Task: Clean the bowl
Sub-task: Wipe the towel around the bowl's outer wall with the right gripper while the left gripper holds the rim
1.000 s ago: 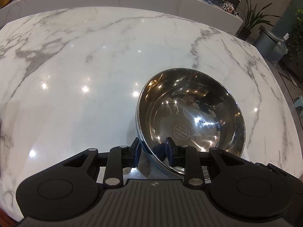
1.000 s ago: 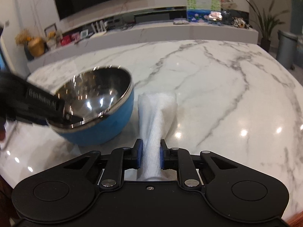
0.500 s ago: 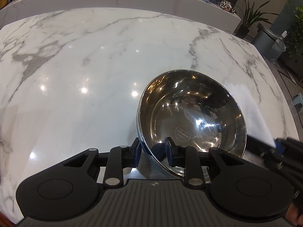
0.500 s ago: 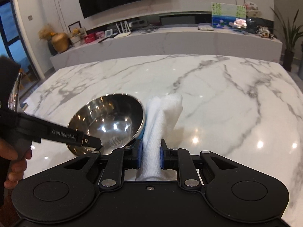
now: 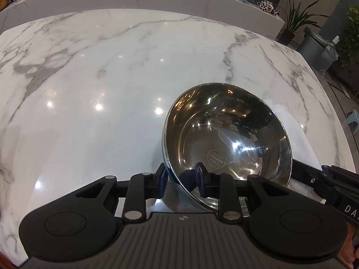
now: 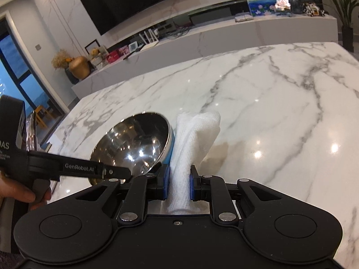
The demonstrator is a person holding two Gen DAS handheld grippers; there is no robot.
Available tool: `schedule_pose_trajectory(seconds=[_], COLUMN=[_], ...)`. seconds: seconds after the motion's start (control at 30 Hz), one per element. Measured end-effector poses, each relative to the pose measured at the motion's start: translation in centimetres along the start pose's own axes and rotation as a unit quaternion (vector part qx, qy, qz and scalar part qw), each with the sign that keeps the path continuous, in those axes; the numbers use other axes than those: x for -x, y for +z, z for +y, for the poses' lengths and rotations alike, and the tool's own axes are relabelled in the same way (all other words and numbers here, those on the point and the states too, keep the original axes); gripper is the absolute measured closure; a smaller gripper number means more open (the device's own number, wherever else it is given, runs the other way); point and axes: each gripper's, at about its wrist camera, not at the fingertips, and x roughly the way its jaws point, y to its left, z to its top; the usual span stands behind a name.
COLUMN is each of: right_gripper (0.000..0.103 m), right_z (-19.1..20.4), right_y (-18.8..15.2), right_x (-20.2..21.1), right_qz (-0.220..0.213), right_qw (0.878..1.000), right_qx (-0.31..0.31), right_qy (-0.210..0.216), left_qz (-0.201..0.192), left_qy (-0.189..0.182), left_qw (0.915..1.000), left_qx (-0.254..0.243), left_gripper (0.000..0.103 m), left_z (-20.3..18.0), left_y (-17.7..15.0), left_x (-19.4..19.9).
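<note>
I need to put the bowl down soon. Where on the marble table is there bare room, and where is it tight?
Bare marble table runs wide left of and beyond the bowl, out to the far edge. It is tight on the bowl's right: the white cloth in the right gripper sits against it. The left gripper clamps the near rim.

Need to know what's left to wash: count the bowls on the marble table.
1: the steel bowl is tilted, its near rim clamped by the left gripper, beside the white cloth in the right gripper. No others visible.
</note>
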Motion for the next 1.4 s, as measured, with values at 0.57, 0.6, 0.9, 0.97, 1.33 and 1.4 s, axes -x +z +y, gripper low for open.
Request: schedule_pose_trajectory(seconds=[0.57, 0.6, 0.9, 0.97, 1.33, 1.4], right_gripper=[0.087, 0.087, 0.087, 0.087, 0.087, 0.087], right_z=[0.9, 0.9, 0.9, 0.8, 0.9, 1.2], right_y=[-1.2, -1.2, -1.0, -0.9, -1.0, -1.2], right_x=[-1.8, -1.8, -1.4, -0.7, 0.2, 0.0], right_qz=[0.054, 0.054, 0.038, 0.016, -0.013, -0.003], right_qw=[0.998, 0.998, 0.998, 0.999, 0.999, 0.998], right_qx=[0.036, 0.036, 0.038, 0.035, 0.044, 0.051], right_qy=[-0.025, -0.025, -0.026, -0.026, -0.017, -0.02], left_qz=[-0.003, -0.004, -0.01, -0.011, -0.01, -0.01], left_qy=[-0.011, -0.009, 0.002, -0.003, -0.015, -0.011], left_qw=[0.9994, 0.9994, 0.9999, 0.9998, 0.9989, 0.9993], left_qx=[0.034, 0.033, -0.004, -0.013, -0.044, -0.033], left_gripper=[0.066, 0.066, 0.081, 0.081, 0.082, 0.078], left_z=[0.9, 0.9, 0.1, 0.1, 0.3, 0.4], left_y=[-0.6, -0.6, -0.3, -0.3, 0.3, 0.2], left_x=[-0.1, 0.0, 0.3, 0.2, 0.0, 0.0])
